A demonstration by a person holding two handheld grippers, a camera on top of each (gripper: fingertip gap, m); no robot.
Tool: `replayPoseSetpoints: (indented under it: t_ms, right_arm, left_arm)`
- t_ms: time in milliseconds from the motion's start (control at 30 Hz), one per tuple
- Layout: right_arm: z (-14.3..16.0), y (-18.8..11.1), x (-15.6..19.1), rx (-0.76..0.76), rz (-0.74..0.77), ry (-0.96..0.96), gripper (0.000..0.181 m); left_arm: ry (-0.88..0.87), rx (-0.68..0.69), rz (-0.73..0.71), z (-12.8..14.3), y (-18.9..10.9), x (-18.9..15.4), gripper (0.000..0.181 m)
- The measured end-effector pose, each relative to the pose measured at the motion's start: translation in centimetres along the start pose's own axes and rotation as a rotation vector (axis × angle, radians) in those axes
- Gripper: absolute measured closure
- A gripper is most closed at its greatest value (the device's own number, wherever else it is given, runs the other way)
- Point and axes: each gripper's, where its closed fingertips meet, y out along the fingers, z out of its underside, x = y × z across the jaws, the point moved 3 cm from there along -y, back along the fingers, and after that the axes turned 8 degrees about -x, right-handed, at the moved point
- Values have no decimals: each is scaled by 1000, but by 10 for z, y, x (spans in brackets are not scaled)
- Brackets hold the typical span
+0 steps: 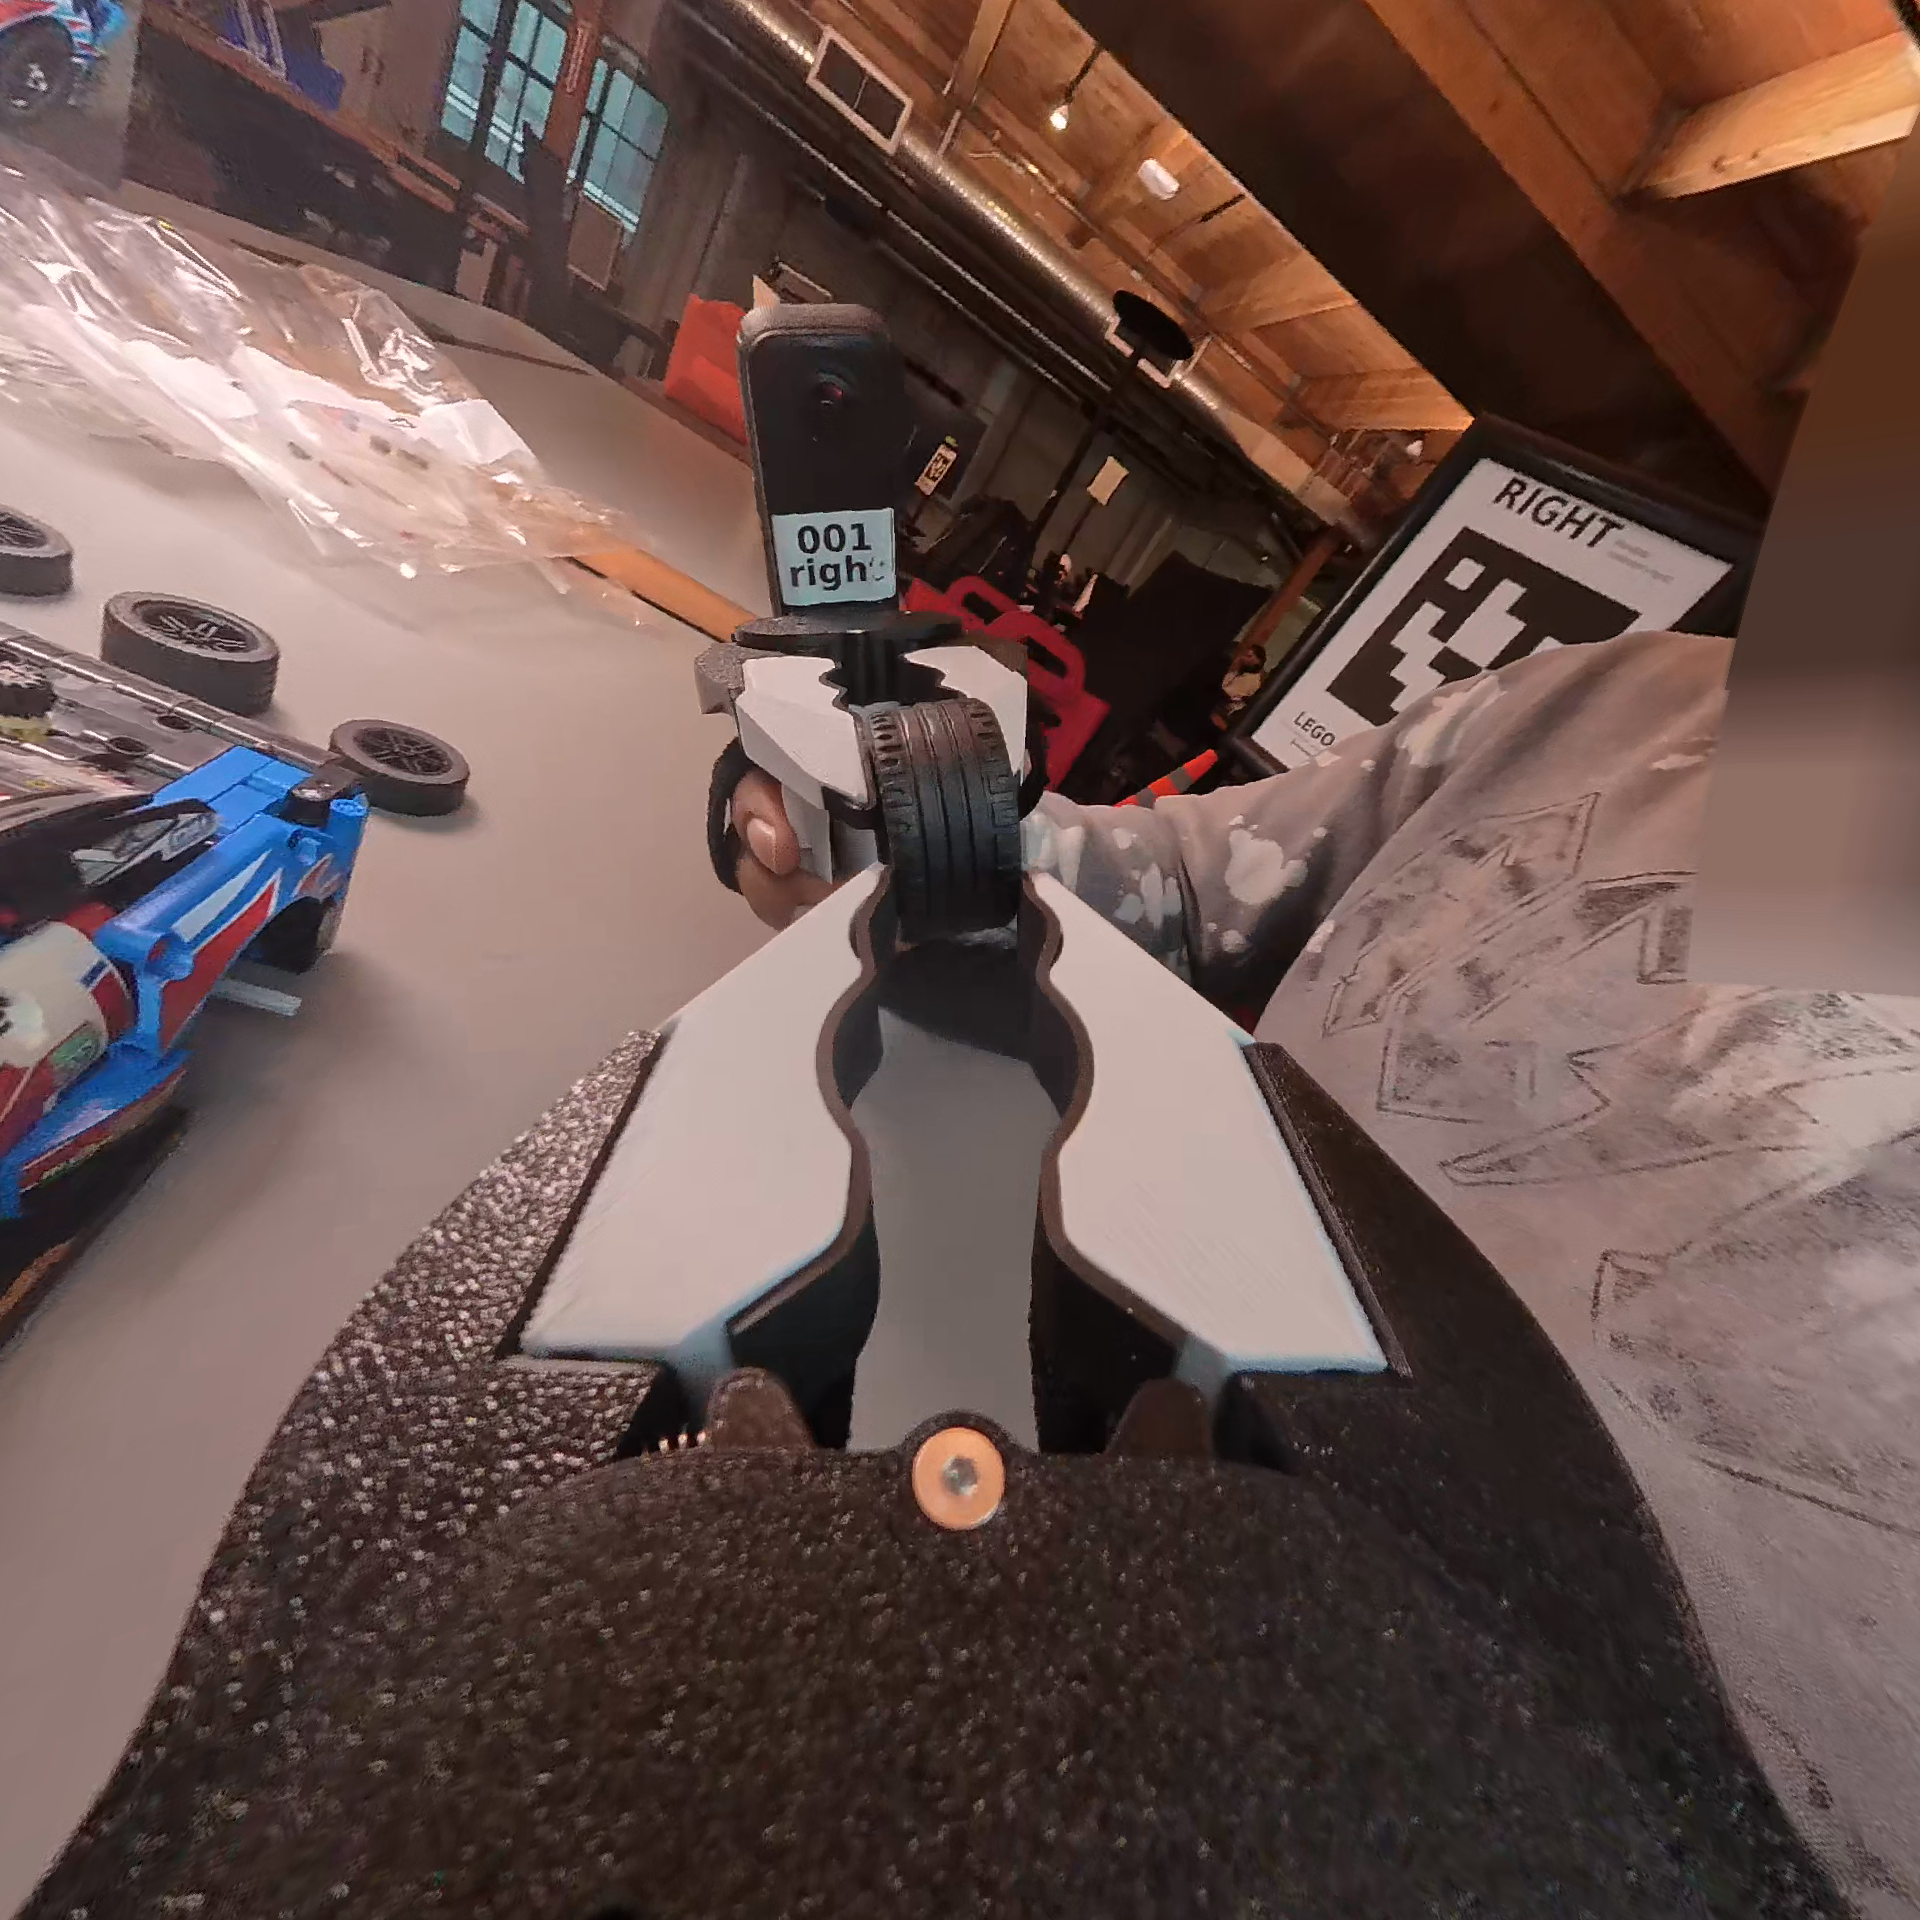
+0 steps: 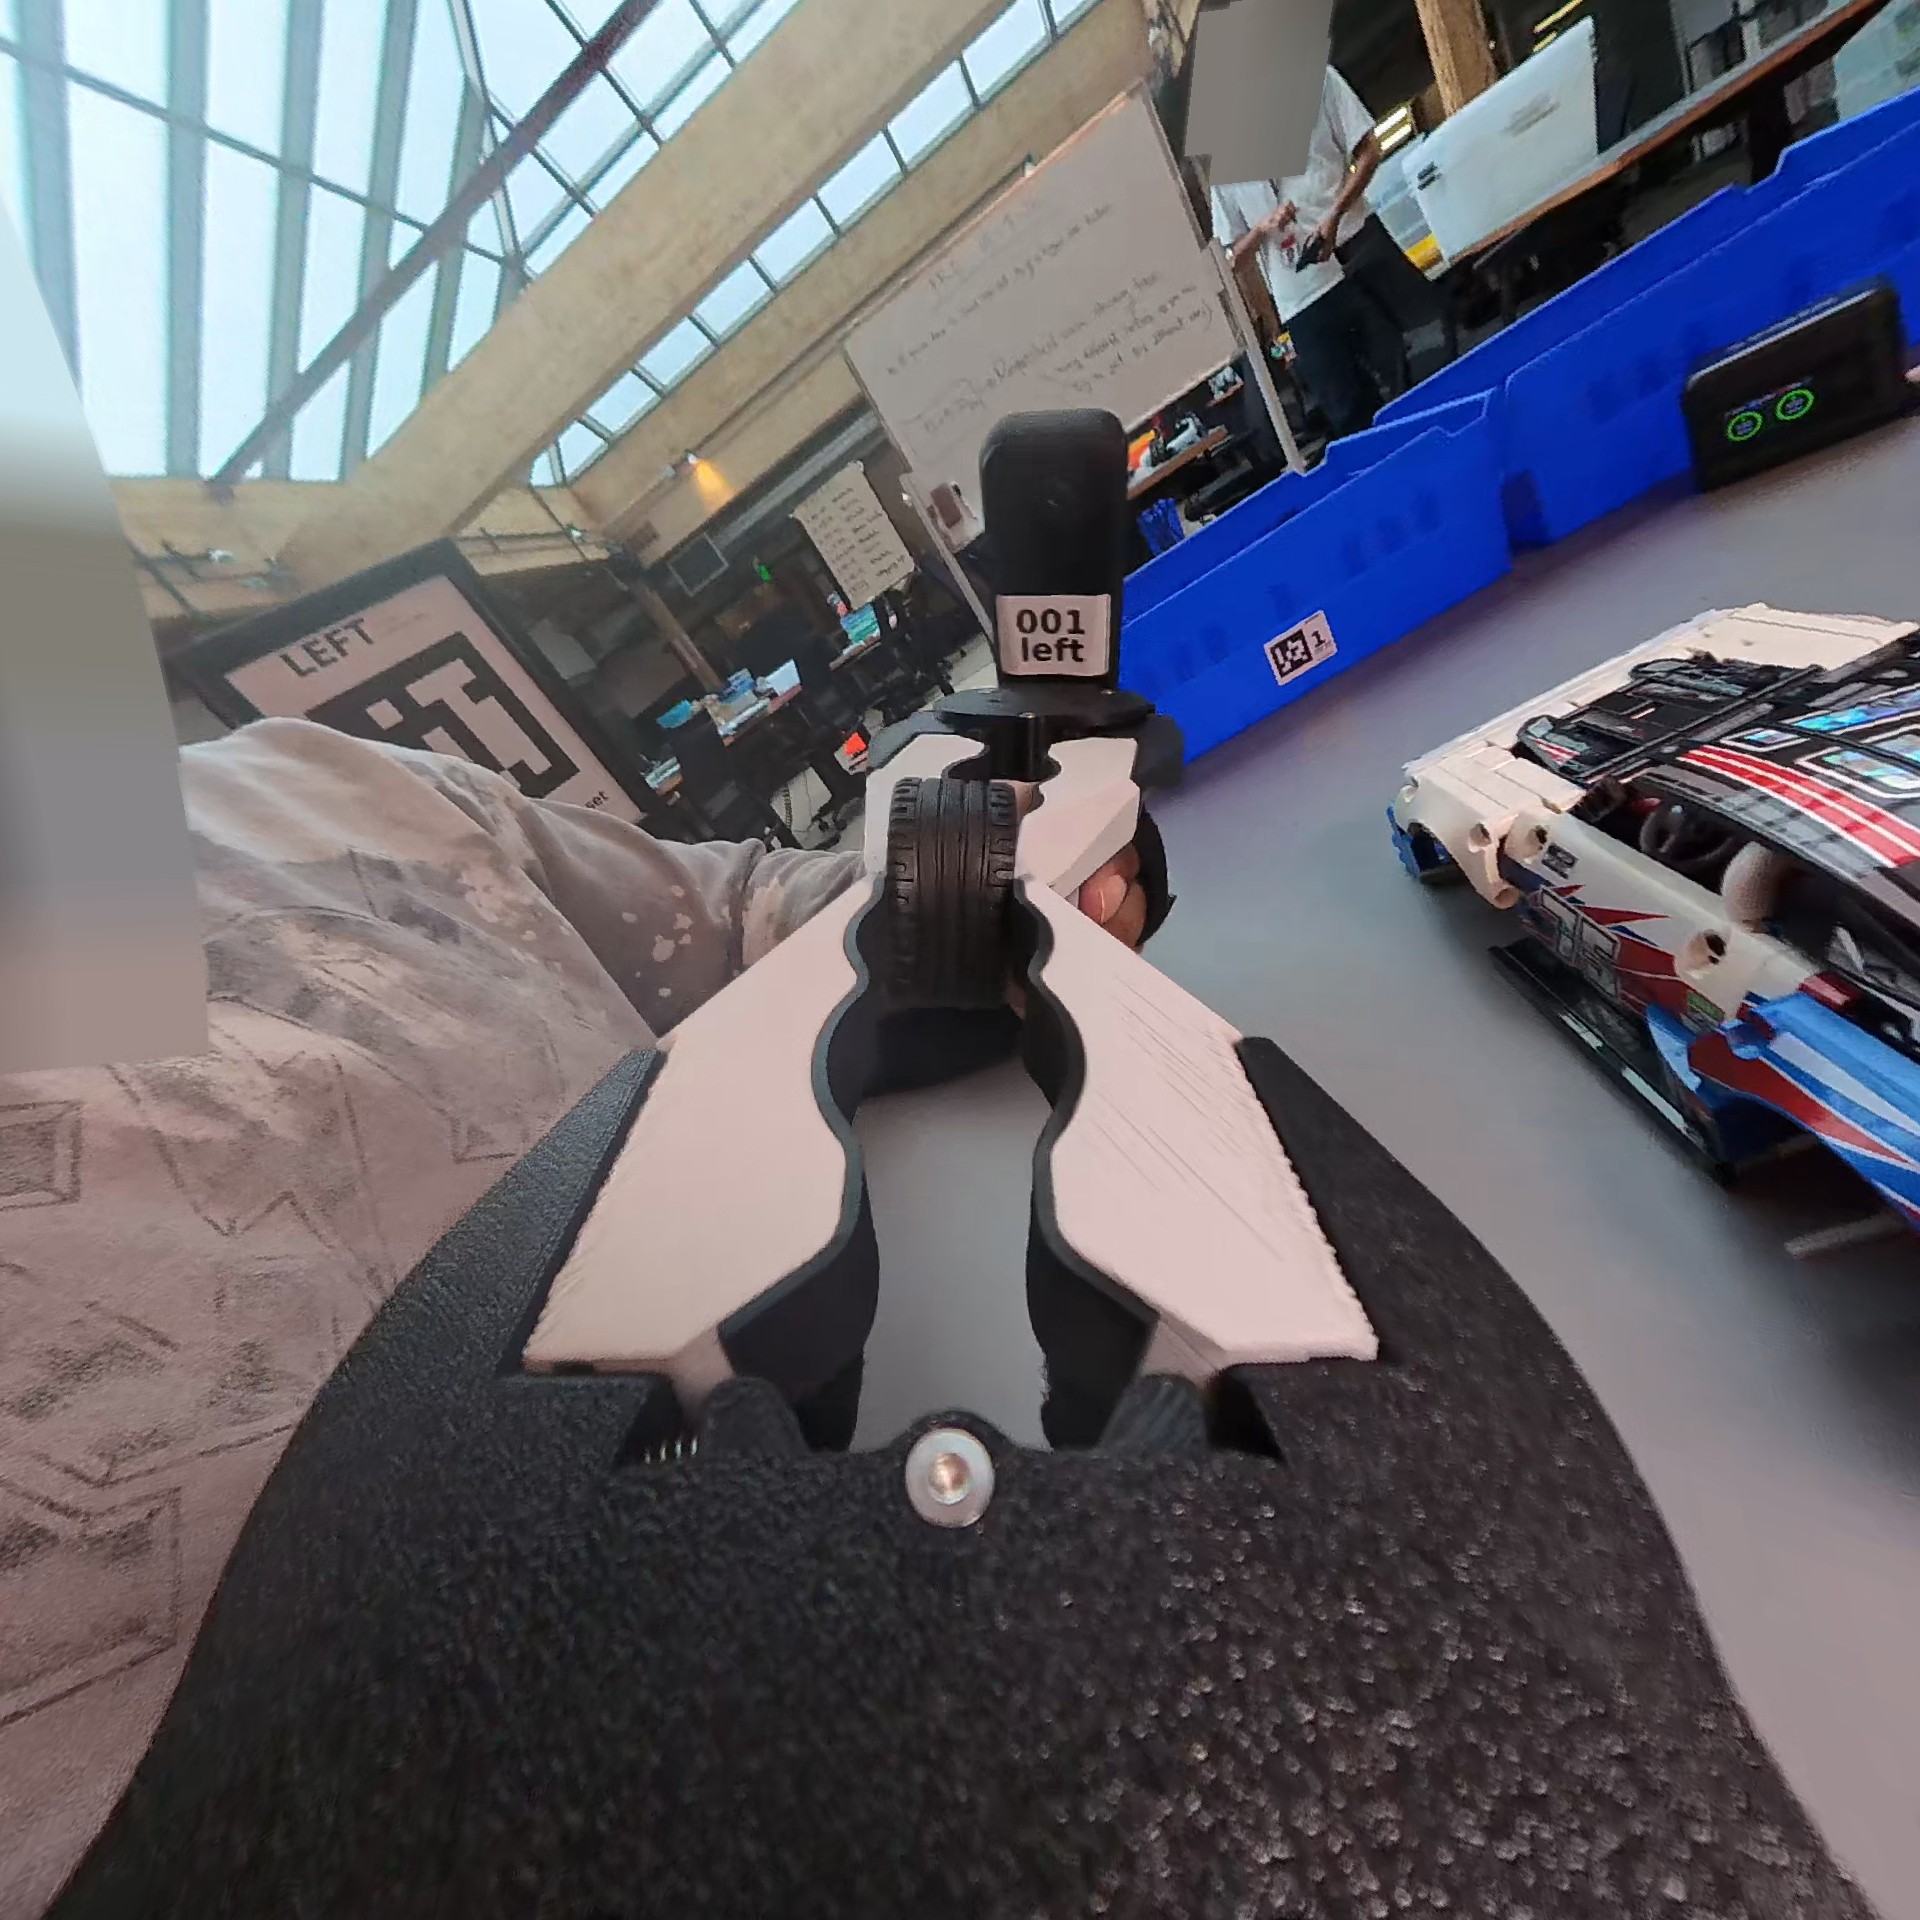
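currently pinched from two opposite sides: a small black grooved rubber tyre point(image 1: 951, 810), lifted clear of the matte grey tabletop point(image 1: 520, 1091) and well apart from everything lying on it. clamped at its near edge by the left gripper point(image 1: 956, 896), jaws drawn in to a narrow gap no wider than the tread, white fingertips point(image 1: 1049, 914) pressing both sidewalls. met head-on by the right gripper point(image 2: 951, 920), likewise closed down to tyre width and grasping the same tyre across the tread, tips of both tools almost touching. cannot tell which of the two carries more of the load. behind the far tool, a bare hand point(image 1: 764, 842) around its grip and a pale grey patterned sleeve point(image 1: 1351, 831).

off to one side on the tabletop, a blue, white and red brick-built toy racing car point(image 2: 1714, 935), with three loose black spoked wheels point(image 1: 192, 649) lying flat near it. farther back, crumpled clear plastic bags point(image 1: 260, 395). along the far table edge, blue plastic bins point(image 2: 1351, 540) and a black box with green lit rings point(image 2: 1787, 384).
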Motion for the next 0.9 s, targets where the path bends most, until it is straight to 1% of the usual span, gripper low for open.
replayPoseSetpoints:
  t_ms: [67, 167, 233, 367, 500, 567, 633, 767, 900]
  right_arm:
    - [2, 1, 2, 3, -10, 3, 160]
    - [6, 3, 12, 22, -97, 43, 159]
    - [10, 6, 16, 45, -117, 25, 158]
    - [10, 8, 14, 44, -88, -3, 157]
    - [13, 7, 7, 66, -20, -46, 155]
    - [15, 7, 7, 81, -10, -69, 156]
    - [13, 7, 9, 56, -14, -69, 158]
    - [9, 6, 3, 23, -8, -33, 159]
    - [7, 7, -7, 22, 96, -111, 160]
  left_arm:
    - [9, 12, -4, 0, -1, -3, 161]
    - [-4, 37, 42, 2, 0, -12, 161]
    - [-16, 38, 61, 2, 0, -13, 162]
    - [-34, 38, 54, 2, -2, -10, 162]
    - [-73, 52, 22, 6, -1, -5, 161]
    - [-87, 55, 23, 7, -1, -5, 161]
    - [-93, 43, 29, 4, 0, -6, 160]
    - [-67, 38, -25, 1, 0, -2, 160]
    - [-11, 34, -152, -2, -6, 9, 160]
